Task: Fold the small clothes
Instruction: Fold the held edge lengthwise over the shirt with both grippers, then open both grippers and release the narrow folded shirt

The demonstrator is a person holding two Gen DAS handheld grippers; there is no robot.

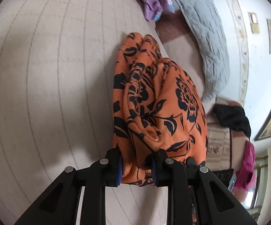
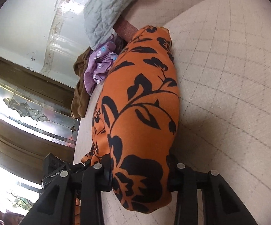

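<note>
Cloth (image 1: 154, 103): orange, black flowers, bunched in folds ahead of jaws.
Left gripper (image 1: 136, 168): clamped on cloth.
Right gripper (image 2: 139, 176): clamped on cloth (image 2: 139, 101).

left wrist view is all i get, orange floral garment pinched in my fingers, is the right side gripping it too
Observer: Yes, the right gripper is shut on the orange floral garment as well.
Operator: anything behind the purple cloth
Observer: A brown garment lies bunched against the purple floral cloth.
Operator: what's past that edge
Observer: A leaded glass panel in a dark wood frame.
</note>
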